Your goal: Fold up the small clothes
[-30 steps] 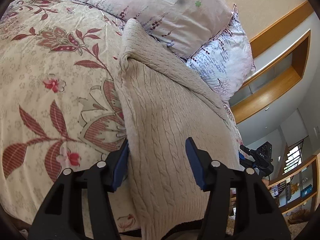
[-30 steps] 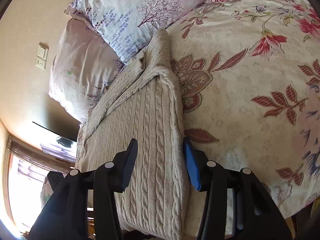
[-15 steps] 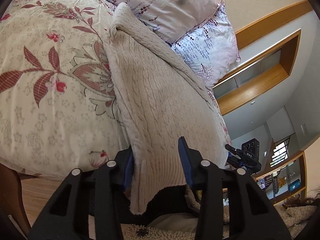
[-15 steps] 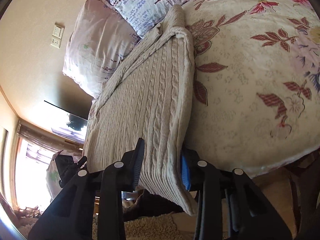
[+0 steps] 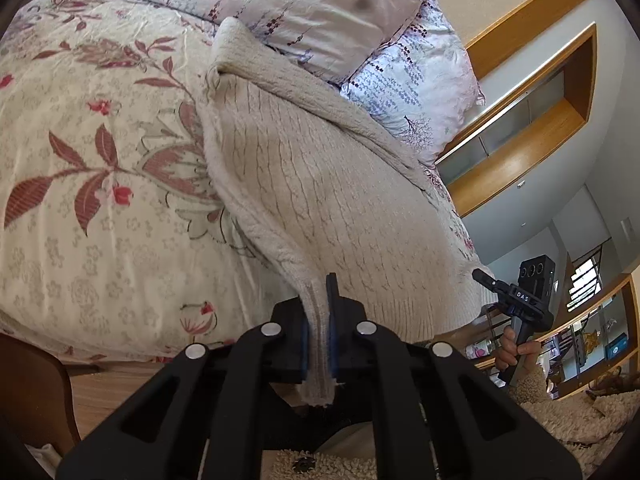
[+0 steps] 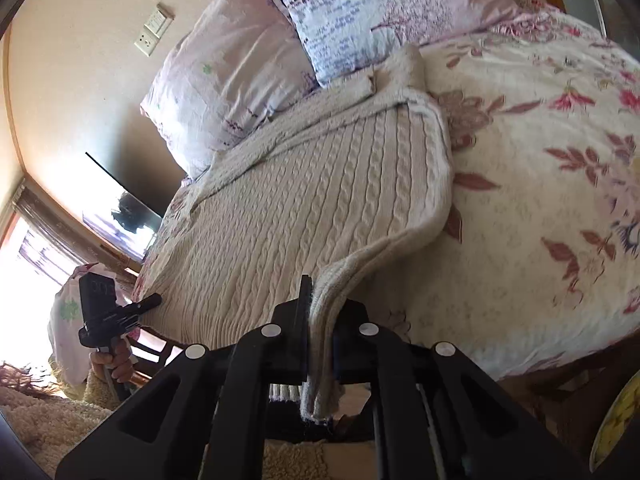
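A cream cable-knit sweater [image 5: 320, 184] lies lengthwise on a floral bedspread [image 5: 92, 200], its far end against the pillows. My left gripper [image 5: 318, 308] is shut on the sweater's ribbed hem at one near corner. My right gripper [image 6: 320, 304] is shut on the hem at the other near corner; the sweater [image 6: 304, 208] stretches away from it over the bedspread [image 6: 552, 200]. Each gripper shows in the other's view, the right one [image 5: 486, 280] and the left one [image 6: 150, 300], both at the hem over the bed's edge.
Two pillows [image 5: 304, 8] [image 6: 248, 80] lean at the head of the bed. A wooden chair edge [image 5: 36, 392] stands at lower left. Wooden shelving [image 5: 540, 128] lines the wall. A fleece sleeve [image 5: 576, 412] is near the bed's edge.
Both grippers drew back to the sweater's near hem at the bed's edge and closed on it; a second ago both were open, straddling the sweater's side edges.
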`<state>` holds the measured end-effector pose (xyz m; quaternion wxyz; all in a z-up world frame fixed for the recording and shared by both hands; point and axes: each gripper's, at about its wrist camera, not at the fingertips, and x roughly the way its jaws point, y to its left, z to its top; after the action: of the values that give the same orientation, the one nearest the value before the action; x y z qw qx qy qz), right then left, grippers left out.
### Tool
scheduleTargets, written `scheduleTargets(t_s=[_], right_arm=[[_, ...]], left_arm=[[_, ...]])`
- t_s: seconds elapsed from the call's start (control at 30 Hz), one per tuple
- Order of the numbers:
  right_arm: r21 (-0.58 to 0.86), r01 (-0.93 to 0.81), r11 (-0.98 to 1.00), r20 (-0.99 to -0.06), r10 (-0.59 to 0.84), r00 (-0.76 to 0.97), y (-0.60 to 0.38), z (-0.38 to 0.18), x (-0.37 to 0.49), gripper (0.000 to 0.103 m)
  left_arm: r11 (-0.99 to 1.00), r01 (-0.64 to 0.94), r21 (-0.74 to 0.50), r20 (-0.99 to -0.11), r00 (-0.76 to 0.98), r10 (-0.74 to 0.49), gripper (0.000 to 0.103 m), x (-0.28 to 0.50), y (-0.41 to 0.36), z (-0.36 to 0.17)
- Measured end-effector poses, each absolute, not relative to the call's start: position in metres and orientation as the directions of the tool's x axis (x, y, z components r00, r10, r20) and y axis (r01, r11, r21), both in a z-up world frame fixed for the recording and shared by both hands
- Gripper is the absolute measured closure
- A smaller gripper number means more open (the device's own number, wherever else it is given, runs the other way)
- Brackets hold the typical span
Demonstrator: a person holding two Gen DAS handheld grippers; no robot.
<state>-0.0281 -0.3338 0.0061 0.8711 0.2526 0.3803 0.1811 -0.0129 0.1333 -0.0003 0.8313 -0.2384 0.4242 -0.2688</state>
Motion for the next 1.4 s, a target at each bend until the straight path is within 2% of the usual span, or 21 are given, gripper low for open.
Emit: scheduleTargets(t_s=[0.33,0.57,0.9,1.1,1.2,1.4], right_arm=[[0.352,-0.065,0.934,-0.452,0.231,0.861,-0.338,0.065,-0.006,0.095],[0.255,-0.015,0.967,-0.386,0.116,0.915,-0.331,0.088,0.04,0.096],[0.237,0.044,0.97,-0.434,0.066,0.898,-0.327,0.084,0.113,0.096],[0.261,0.07,0.963,-0.545,0.088,0.834,-0.329,0.053,0.155,0.095],[0.288,0.096,0.953,-0.596,0.1,0.797,-0.333,0.036,0.174,0.095],[0.407,0.103,0.908,-0.595,0.178,0.784,-0.351,0.035,0.192,0.095]], left_arm=[[0.81,0.261,-0.524,-0.471,0.704,-0.532,0.097,0.041,0.16,0.073],[0.872,0.223,-0.436,-0.456,0.78,-0.428,0.097,0.107,0.144,0.104],[0.888,0.146,-0.437,-0.491,0.788,-0.371,0.097,0.183,0.134,0.09],[0.902,0.077,-0.424,-0.568,0.754,-0.331,0.097,0.216,0.132,0.054],[0.888,0.042,-0.458,-0.594,0.729,-0.34,0.097,0.227,0.136,0.036],[0.828,0.024,-0.561,-0.567,0.717,-0.405,0.097,0.242,0.145,0.032]])
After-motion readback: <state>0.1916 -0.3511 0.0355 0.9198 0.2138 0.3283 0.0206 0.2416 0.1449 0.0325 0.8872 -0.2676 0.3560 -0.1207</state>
